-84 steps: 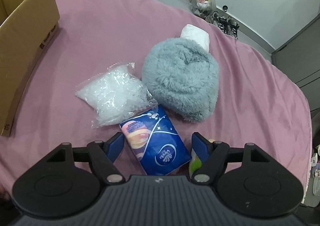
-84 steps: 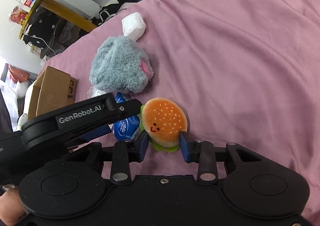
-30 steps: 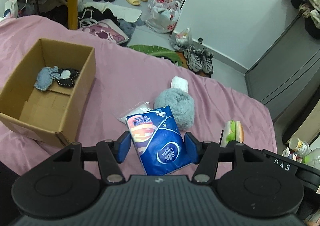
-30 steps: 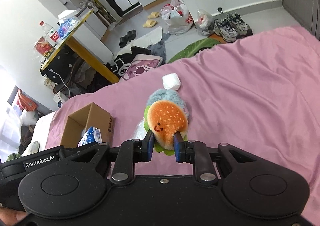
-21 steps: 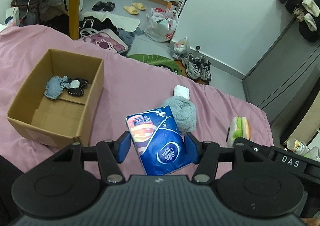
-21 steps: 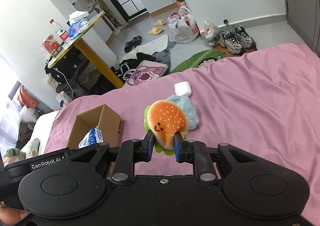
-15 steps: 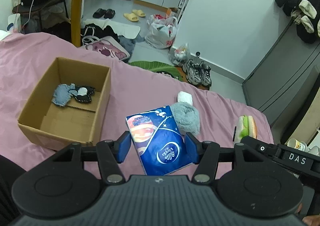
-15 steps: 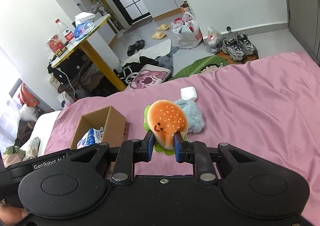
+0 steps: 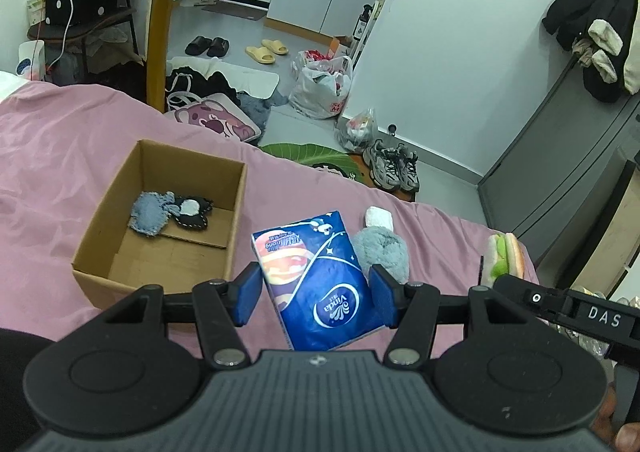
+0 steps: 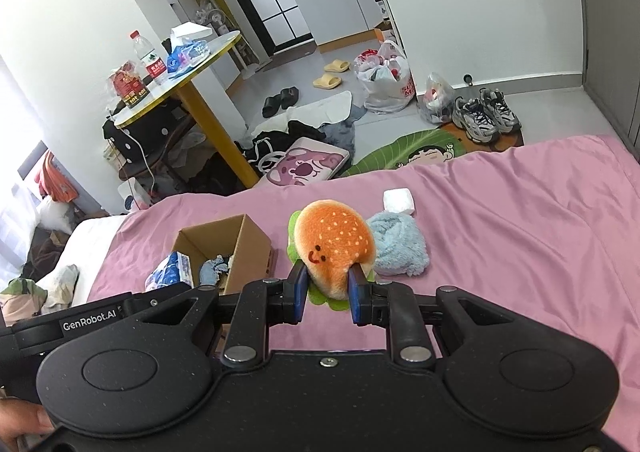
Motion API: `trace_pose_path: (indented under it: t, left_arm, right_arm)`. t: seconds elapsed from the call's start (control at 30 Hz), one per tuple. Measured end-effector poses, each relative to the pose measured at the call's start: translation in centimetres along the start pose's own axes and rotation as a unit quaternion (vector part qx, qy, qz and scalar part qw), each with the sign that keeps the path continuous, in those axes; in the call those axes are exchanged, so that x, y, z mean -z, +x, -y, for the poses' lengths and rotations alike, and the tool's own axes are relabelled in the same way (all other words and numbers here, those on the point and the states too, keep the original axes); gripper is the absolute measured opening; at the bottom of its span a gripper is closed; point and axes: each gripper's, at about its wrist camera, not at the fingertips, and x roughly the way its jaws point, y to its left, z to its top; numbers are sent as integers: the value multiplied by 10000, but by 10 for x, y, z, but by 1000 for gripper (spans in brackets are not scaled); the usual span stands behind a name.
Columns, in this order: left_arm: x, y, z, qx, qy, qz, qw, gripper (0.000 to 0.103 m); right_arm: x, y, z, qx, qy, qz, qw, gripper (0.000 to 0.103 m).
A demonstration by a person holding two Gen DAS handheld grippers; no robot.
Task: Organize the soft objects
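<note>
You're mid-carry: your left tool (image 9: 314, 294) is clamped on the blue tissue pack (image 9: 316, 280), your right tool (image 10: 328, 288) squeezes the burger plush (image 10: 332, 244), both raised over the bed (image 10: 520, 236). Next, bring each over the cardboard box (image 9: 160, 228) and release.

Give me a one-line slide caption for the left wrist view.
Left tongs grip a blue tissue pack above the pink bedspread, beside an open cardboard box.

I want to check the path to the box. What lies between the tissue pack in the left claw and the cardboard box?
In the left wrist view, only bare pink bedsheet shows between the tissue pack and the cardboard box.
</note>
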Motion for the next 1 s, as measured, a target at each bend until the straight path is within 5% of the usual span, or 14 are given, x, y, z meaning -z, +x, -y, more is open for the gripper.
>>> trace_pose_path:
  t: [1.0]
  left_arm:
    - [-26,-5,-97,-71,-351,133,9993,57]
  right_arm:
    - [-9,13,-59,-257,-264,366,9986,22]
